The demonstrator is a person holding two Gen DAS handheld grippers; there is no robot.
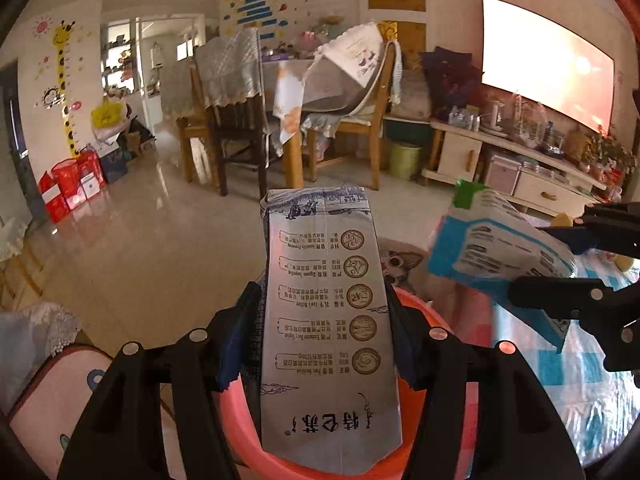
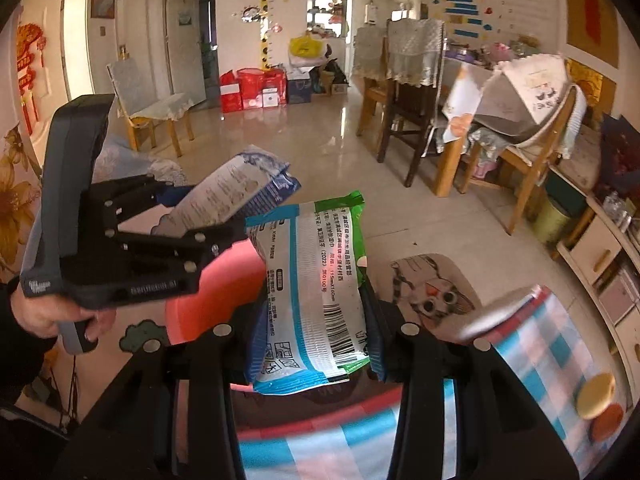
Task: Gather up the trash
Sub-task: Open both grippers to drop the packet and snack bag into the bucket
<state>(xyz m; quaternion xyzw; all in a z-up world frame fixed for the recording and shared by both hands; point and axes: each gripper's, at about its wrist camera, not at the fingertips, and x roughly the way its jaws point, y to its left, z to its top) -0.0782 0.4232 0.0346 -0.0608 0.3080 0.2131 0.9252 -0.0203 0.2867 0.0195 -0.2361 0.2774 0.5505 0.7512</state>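
Left tool [image 1: 326,328]: jaws clamped on a flattened grey milk carton [image 1: 328,320], pads pressing both long edges. The carton points away from the wrist camera, its print upside down, and hangs over a pink basin [image 1: 256,420] whose rim shows under and either side of it.

Right tool [image 2: 316,320]: jaws closed narrow on a white, blue and green plastic wrapper [image 2: 316,288], barcode face toward the camera. From the left wrist view the same wrapper sits at right, pinched between the black fingers.

In the right wrist view the left tool appears at left, gripped by a hand [image 2: 44,312] in a dark sleeve, carton end sticking out above the basin.

Below right: the table [image 2: 540,360] with blue-and-pink checked cloth; a cat-print stool [image 2: 432,292] just beyond it. Background: dining chairs, tiled floor.
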